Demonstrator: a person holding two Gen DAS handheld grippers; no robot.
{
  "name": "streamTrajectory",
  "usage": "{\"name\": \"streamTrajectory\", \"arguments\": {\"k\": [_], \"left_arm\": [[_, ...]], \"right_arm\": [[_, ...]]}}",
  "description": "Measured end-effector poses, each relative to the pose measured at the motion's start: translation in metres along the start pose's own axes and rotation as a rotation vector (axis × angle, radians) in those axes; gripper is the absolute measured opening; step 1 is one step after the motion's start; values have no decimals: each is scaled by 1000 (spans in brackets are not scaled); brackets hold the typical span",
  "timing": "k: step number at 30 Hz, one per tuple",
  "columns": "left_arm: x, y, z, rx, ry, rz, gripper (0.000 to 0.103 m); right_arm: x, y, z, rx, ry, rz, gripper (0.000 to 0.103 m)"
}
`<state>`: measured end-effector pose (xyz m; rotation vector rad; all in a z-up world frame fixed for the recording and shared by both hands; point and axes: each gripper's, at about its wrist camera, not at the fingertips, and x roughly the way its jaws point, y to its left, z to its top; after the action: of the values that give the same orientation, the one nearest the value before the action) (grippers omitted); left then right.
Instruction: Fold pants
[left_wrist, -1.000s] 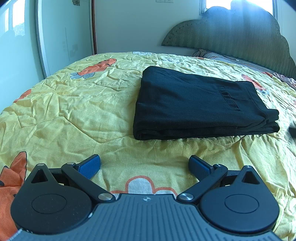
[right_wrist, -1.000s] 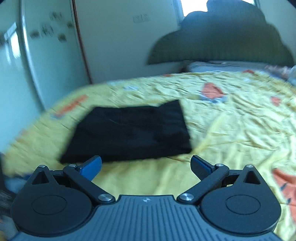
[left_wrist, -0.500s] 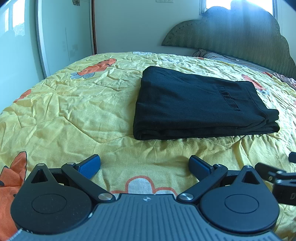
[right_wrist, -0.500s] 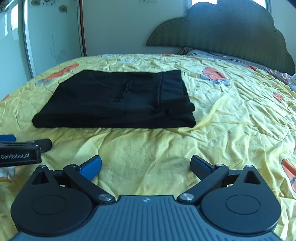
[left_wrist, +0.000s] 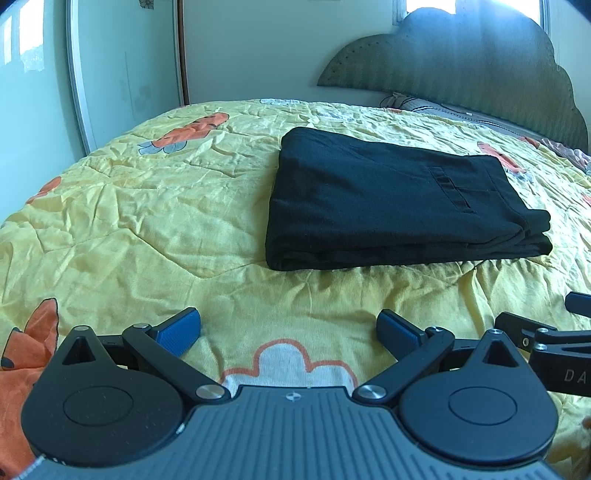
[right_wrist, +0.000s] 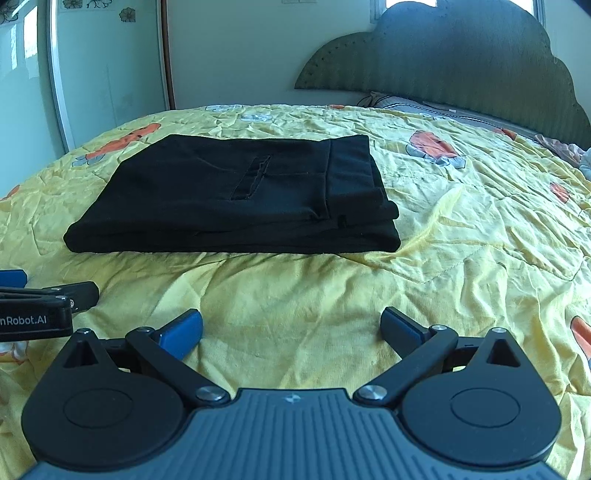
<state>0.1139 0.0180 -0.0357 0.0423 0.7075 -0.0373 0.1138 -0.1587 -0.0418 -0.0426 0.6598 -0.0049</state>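
Black pants (left_wrist: 399, 206) lie folded into a flat rectangular stack on the yellow quilt (left_wrist: 147, 221), also seen in the right wrist view as the pants (right_wrist: 240, 199). My left gripper (left_wrist: 288, 328) rests low on the quilt in front of the stack, open and empty, well short of the cloth. My right gripper (right_wrist: 291, 328) sits beside it to the right, likewise open with nothing between its blue pads. Each gripper's side shows at the edge of the other's view: the right gripper (left_wrist: 546, 339) and the left gripper (right_wrist: 40, 302).
The quilt (right_wrist: 480, 229) is wrinkled, with orange and white patterns. A dark scalloped headboard (left_wrist: 461, 70) and pillows stand at the far end. A pale wardrobe door (left_wrist: 122, 70) rises on the left, past the bed's edge.
The right gripper has swung from a blurred, higher pose down to the quilt beside the left one and settled there. The left gripper and the pants have stayed put.
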Motion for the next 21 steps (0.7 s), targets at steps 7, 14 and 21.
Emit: {"name": "streamTrajectory", "arguments": {"k": [7,14,21], "left_arm": [[-2,3,-2,0,-8,-20,103],[-1,3,-3,5,-10,-25,103],[-1,3,-3,4,-11,-25,103]], "right_arm": [[0,0,0,0,0,-1,103],[-2,1,-2,-3,0,-2,103],[-2,2,-2,-3,-1,-1,103]]}}
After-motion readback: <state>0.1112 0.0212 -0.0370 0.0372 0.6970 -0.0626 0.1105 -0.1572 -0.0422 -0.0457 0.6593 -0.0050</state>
